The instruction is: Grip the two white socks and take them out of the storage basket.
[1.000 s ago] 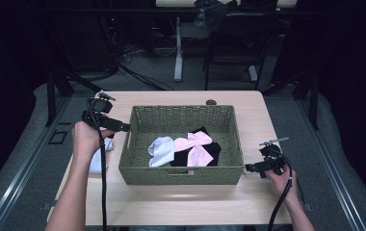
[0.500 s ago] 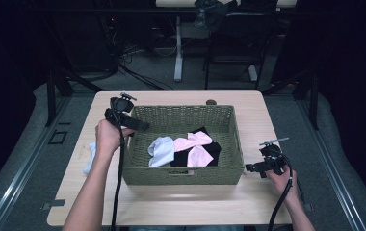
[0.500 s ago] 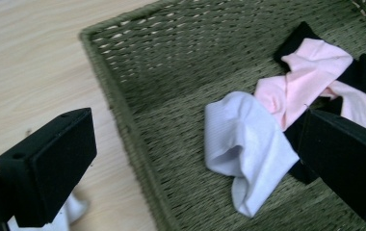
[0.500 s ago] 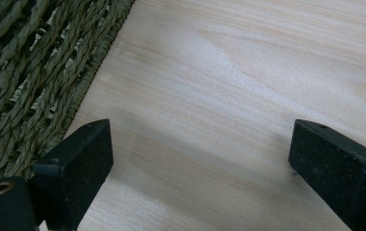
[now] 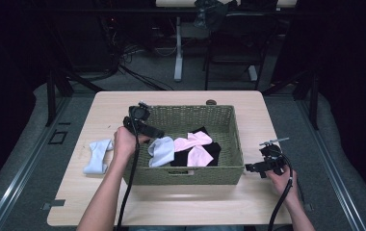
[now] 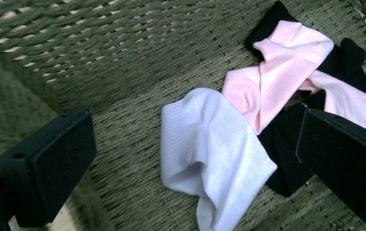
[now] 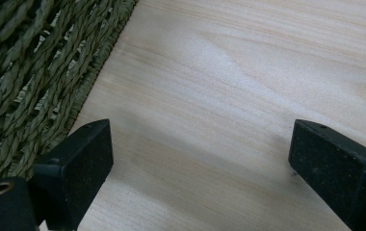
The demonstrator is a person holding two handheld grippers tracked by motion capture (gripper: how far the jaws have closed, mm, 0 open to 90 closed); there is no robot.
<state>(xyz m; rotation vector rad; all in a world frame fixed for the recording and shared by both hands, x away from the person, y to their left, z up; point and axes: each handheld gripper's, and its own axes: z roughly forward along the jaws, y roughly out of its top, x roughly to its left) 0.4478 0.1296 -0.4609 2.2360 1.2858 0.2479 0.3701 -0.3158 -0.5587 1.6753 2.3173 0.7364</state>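
Note:
A green woven basket (image 5: 236,144) sits mid-table and holds a white sock (image 5: 162,150), a pink sock (image 5: 194,144) and a black sock (image 5: 214,149). My left gripper (image 5: 158,133) hovers over the basket's left rim, open and empty. In the left gripper view the white sock (image 6: 210,154) lies between the wide jaws, with the pink sock (image 6: 277,72) over the black sock (image 6: 287,159) beyond it. A second white sock (image 5: 97,155) lies on the table left of the basket. My right gripper (image 5: 249,168) rests open by the basket's right wall (image 7: 32,77), above bare wood.
The light wooden table (image 5: 171,207) has free room in front of the basket and along its right side. A small dark round object (image 5: 211,101) sits at the far edge. Dark floor, table legs and cables lie beyond.
My left gripper has moved right from the table's left side to above the basket's left rim, uncovering the white sock on the table. The right gripper has stayed put.

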